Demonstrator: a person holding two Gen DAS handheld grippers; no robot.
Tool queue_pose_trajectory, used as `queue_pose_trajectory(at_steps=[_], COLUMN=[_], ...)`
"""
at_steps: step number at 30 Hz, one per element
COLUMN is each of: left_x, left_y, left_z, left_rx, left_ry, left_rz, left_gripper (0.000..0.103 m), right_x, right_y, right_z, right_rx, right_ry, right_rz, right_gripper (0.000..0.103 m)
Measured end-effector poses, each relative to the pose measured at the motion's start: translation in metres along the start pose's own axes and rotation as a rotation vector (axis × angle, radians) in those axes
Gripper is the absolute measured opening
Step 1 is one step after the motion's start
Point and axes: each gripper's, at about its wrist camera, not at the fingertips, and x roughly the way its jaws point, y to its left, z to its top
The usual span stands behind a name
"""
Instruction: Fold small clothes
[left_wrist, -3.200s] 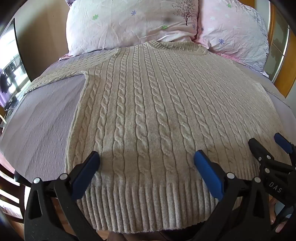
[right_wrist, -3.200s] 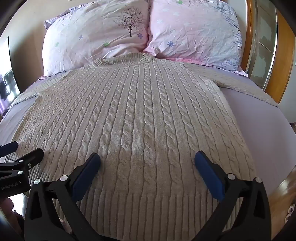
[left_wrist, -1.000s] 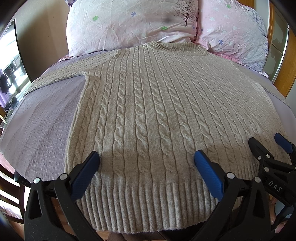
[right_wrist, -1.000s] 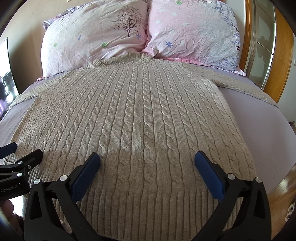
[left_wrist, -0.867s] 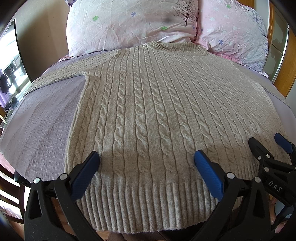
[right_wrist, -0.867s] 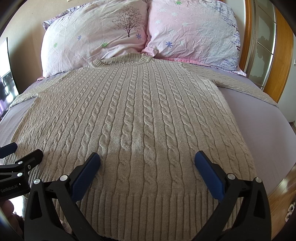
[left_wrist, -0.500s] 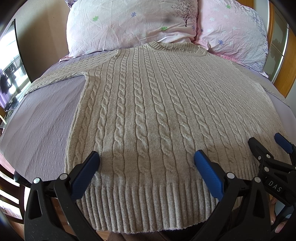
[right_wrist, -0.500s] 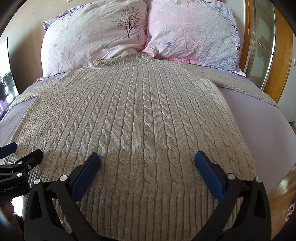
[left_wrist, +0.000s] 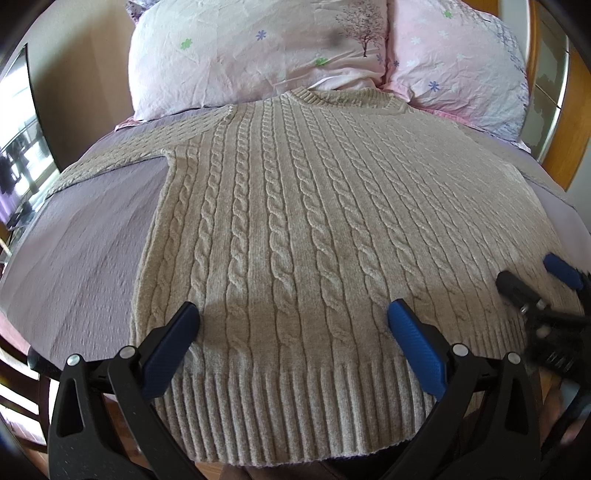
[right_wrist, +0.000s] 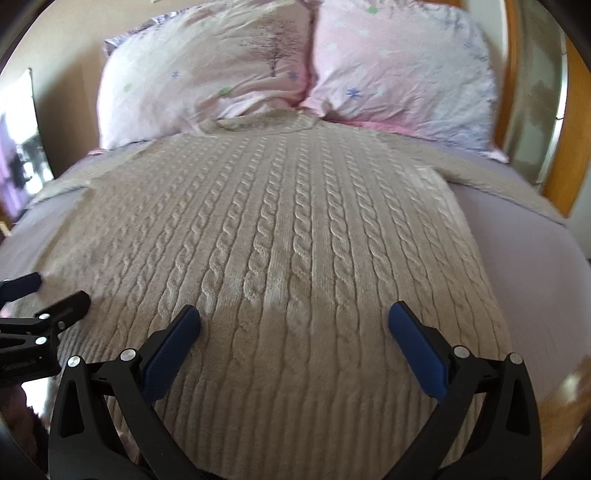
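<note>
A beige cable-knit sweater (left_wrist: 295, 229) lies flat, front up, on a bed, collar toward the pillows, ribbed hem toward me, sleeves spread out to both sides. It also fills the right wrist view (right_wrist: 280, 251). My left gripper (left_wrist: 293, 321) is open and empty, held just above the left part of the hem. My right gripper (right_wrist: 293, 321) is open and empty above the right part of the hem. The right gripper shows at the right edge of the left wrist view (left_wrist: 535, 295). The left gripper shows at the left edge of the right wrist view (right_wrist: 40, 306).
The bed has a lilac sheet (left_wrist: 85, 236) with bare room left and right of the sweater (right_wrist: 535, 251). Two pink floral pillows (left_wrist: 258, 51) (right_wrist: 399, 70) lie at the head. A wooden frame with a mirror panel (right_wrist: 546, 110) stands at the right.
Both grippers have started to move: the right wrist view is blurred and has risen and shifted so the sweater sits lower. The sweater itself has not moved.
</note>
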Motion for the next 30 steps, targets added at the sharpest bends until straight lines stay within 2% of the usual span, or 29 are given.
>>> queue_pose_trajectory(at_steps=[1, 3, 6, 7, 8, 9, 12, 14, 16, 19, 20, 22, 23, 25, 27, 29, 30], left_x=[0.000, -0.001, -0.004, -0.002, -0.001, 0.001, 0.007, 0.006, 0.008, 0.013, 0.015, 0.019, 0.022, 0.026, 0.029, 0.031, 0.034], left_y=[0.004, 0.007, 0.025, 0.035, 0.039, 0.046, 0.068, 0.081, 0.097, 0.125, 0.135, 0.157, 0.168, 0.193, 0.214, 0.241, 0.257], left_z=[0.004, 0.010, 0.028, 0.037, 0.041, 0.048, 0.066, 0.076, 0.088, 0.100, 0.102, 0.103, 0.105, 0.104, 0.100, 0.095, 0.092], left_rx=[0.008, 0.001, -0.023, -0.039, -0.048, -0.066, -0.126, -0.161, -0.202, -0.273, -0.308, -0.383, -0.424, -0.510, -0.581, -0.675, -0.727], left_ry=[0.003, -0.016, -0.076, -0.096, -0.105, -0.115, -0.158, -0.194, -0.211, -0.228, -0.237, -0.248, -0.248, -0.259, -0.270, -0.294, -0.304], left_rz=[-0.012, -0.003, -0.036, -0.086, -0.115, -0.147, -0.229, -0.250, -0.230, -0.215, -0.213, -0.200, -0.189, -0.175, -0.168, -0.173, -0.173], left_gripper=[0.101, 0.101, 0.101, 0.101, 0.101, 0.101, 0.101, 0.101, 0.101, 0.101, 0.101, 0.101, 0.101, 0.101, 0.101, 0.101, 0.101], right_x=[-0.002, -0.008, -0.012, -0.010, -0.006, -0.001, 0.025, 0.034, 0.044, 0.056, 0.060, 0.071, 0.078, 0.084, 0.070, 0.055, 0.048], right_y=[-0.016, -0.054, -0.143, -0.183, -0.215, -0.245, -0.357, -0.400, -0.438, -0.469, -0.475, -0.484, -0.490, -0.491, -0.477, -0.433, -0.397], right_z=[0.007, 0.023, 0.056, 0.066, 0.072, 0.076, 0.082, 0.077, 0.074, 0.080, 0.082, 0.086, 0.085, 0.084, 0.092, 0.127, 0.152], right_rx=[0.032, 0.130, 0.348, 0.448, 0.531, 0.610, 0.931, 1.071, 1.180, 1.224, 1.228, 1.230, 1.237, 1.242, 1.157, 0.932, 0.799], right_ry=[-0.011, -0.049, -0.087, -0.101, -0.102, -0.093, -0.063, -0.069, -0.078, -0.115, -0.124, -0.139, -0.145, -0.156, -0.185, -0.251, -0.288], right_rz=[0.051, 0.097, 0.012, -0.021, -0.054, -0.086, -0.142, -0.174, -0.205, -0.218, -0.223, -0.234, -0.236, -0.229, -0.277, -0.313, -0.295], right_gripper=[0.102, 0.102, 0.102, 0.102, 0.098, 0.085, 0.066, 0.063, 0.059, 0.058, 0.053, 0.032, 0.012, 0.010, 0.010, 0.010, 0.010])
